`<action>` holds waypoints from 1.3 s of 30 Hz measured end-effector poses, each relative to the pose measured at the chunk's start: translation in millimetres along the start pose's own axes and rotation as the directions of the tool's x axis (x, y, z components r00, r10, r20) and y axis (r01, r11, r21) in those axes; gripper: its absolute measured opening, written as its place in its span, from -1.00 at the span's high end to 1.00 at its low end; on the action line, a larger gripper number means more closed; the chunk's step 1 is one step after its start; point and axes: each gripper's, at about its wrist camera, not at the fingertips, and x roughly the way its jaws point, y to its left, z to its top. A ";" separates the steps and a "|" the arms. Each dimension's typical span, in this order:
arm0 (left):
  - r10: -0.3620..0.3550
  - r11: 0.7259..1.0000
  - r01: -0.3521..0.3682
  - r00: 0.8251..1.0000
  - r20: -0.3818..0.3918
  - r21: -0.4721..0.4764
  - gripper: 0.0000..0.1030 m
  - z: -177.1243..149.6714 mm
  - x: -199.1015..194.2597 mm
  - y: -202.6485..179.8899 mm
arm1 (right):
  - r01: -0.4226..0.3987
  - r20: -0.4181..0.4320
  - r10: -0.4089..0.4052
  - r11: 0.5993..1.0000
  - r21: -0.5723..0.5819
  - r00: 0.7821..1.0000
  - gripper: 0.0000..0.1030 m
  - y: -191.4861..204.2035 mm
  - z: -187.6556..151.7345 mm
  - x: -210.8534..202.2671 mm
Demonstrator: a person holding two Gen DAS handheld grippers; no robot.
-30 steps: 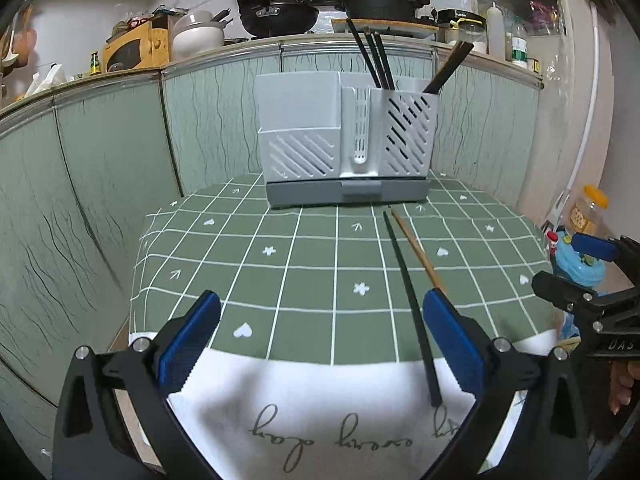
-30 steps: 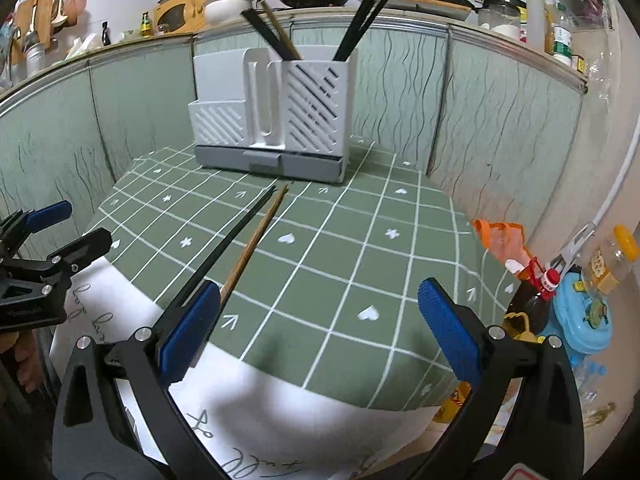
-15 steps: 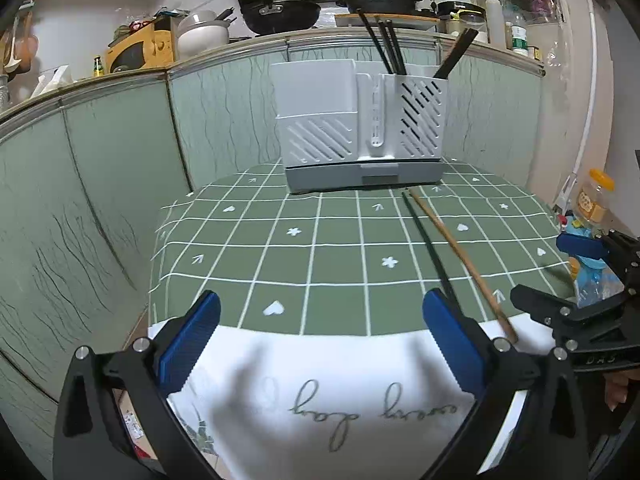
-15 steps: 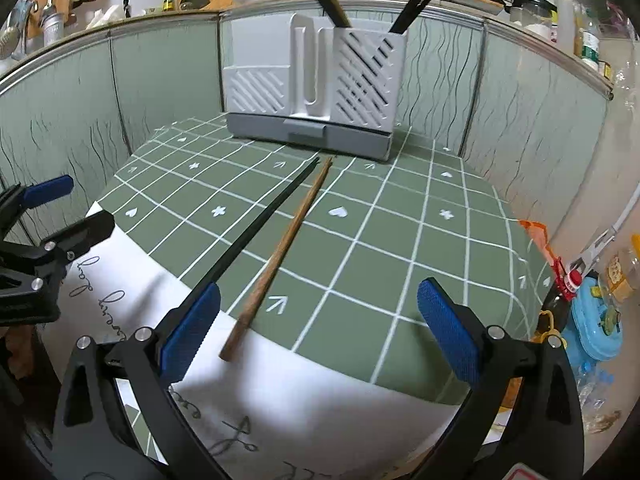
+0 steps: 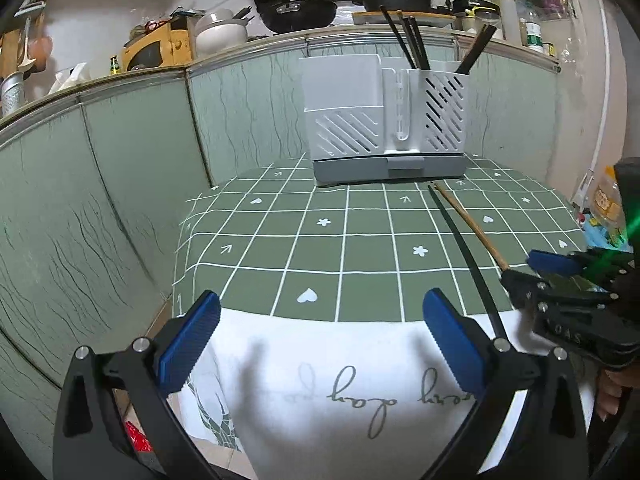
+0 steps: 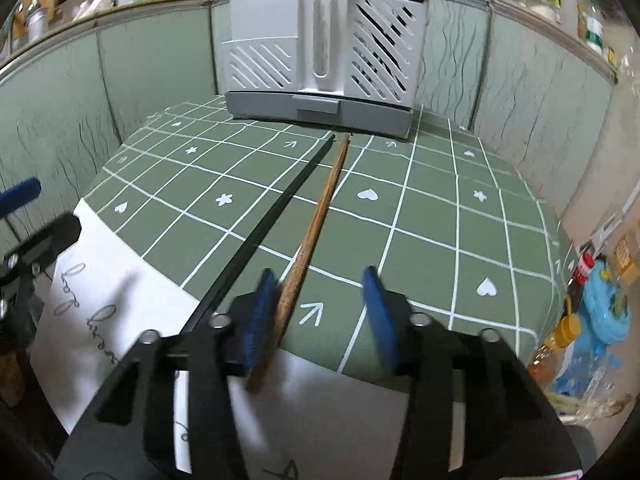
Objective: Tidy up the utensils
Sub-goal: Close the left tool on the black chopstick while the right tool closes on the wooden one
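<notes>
Wooden chopstick between closing right gripper pads

A: Is any writing showing?
B: Grey script is running upside down across the white cloth; I'm reading "day", and the word before it is partly hidden behind a finger of the left gripper.
A: Anything else?
B: The right gripper is carrying the letters "OAS" on its black body. The bottle labels are staying too small to read.
</notes>
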 end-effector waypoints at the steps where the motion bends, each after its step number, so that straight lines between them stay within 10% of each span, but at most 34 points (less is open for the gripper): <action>1: 0.000 1.000 0.000 1.000 0.000 0.002 -0.93 0.2 0.2 -0.5 | -0.002 0.000 0.002 1.000 0.010 1.000 0.45 -0.7 -0.5 0.8; 6: -0.010 1.000 0.010 1.000 0.005 -0.008 -0.93 0.9 -0.8 -0.6 | 0.021 0.007 -0.021 0.999 0.040 1.000 0.87 -4.1 -1.8 1.2; 23: -0.127 0.992 0.126 0.992 -0.023 -0.024 -0.90 5.9 2.9 -31.8 | 0.047 -0.001 -0.047 0.992 0.118 0.999 0.88 -39.0 -12.6 -14.5; 39: -0.226 0.973 0.231 0.965 -0.134 0.027 0.02 -3.3 41.2 -92.8 | 0.077 0.004 -0.078 0.986 0.145 0.997 0.88 -69.2 -28.7 -32.9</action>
